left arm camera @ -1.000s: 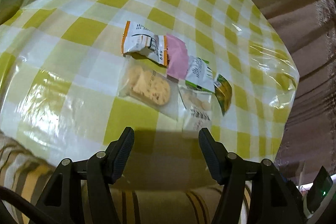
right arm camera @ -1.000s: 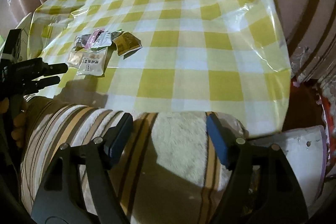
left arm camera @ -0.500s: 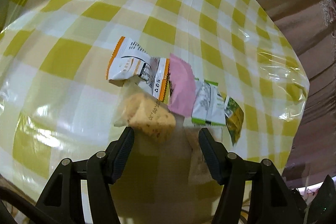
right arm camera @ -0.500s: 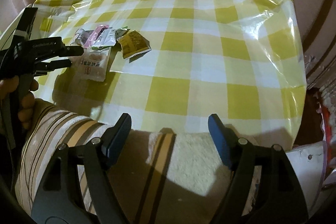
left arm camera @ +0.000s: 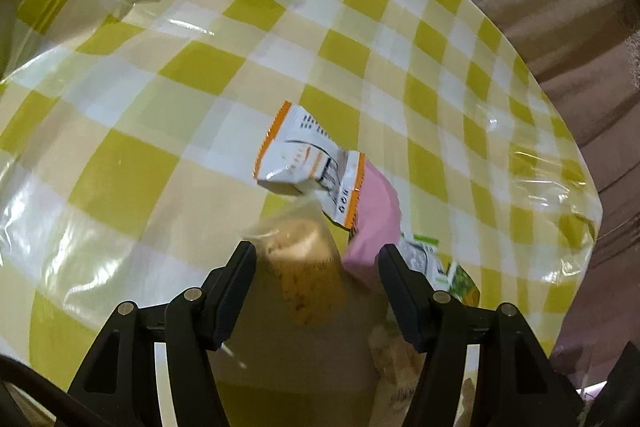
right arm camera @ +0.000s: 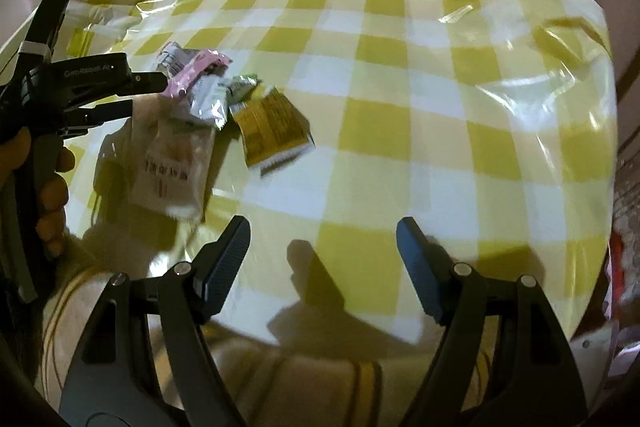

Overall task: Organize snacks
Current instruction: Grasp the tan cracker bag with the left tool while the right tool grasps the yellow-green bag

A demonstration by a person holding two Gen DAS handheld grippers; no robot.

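Lying in a loose cluster on the checked tablecloth (left arm camera: 132,163): several small snack packets, overlapping at the edges. Clear-wrapped biscuit packet (left arm camera: 308,267) directly ahead of the left gripper (left arm camera: 316,267), between the two fingertips in that view, pads not seen pressing on it. White packet with orange trim (left arm camera: 308,163) just beyond, carrying printed lines and a barcode-like block, text too small to read. Pink packet (left arm camera: 376,219) touching its right side and reaching to the right fingertip. Green-and-white packet (right arm camera: 240,87) and dark yellow packet (right arm camera: 274,125) further right, the yellow one printed with fine lines, unreadable. Second clear packet (right arm camera: 176,163) nearest the table's front edge, bearing a dark row of characters like a date stamp, blurred, not legible. Pale lettering on the left gripper's body in the right wrist view, beginning "Gen", remainder unclear.

Left gripper jaws parted to a middling width, holding nothing, hovering over the cluster, gripped by a hand (right arm camera: 44,187) at the left edge. Right gripper (right arm camera: 324,255) jaws spread wide, empty, over bare cloth near the front edge, well apart from the packets. Brown curtain folds (left arm camera: 560,7) behind the table.
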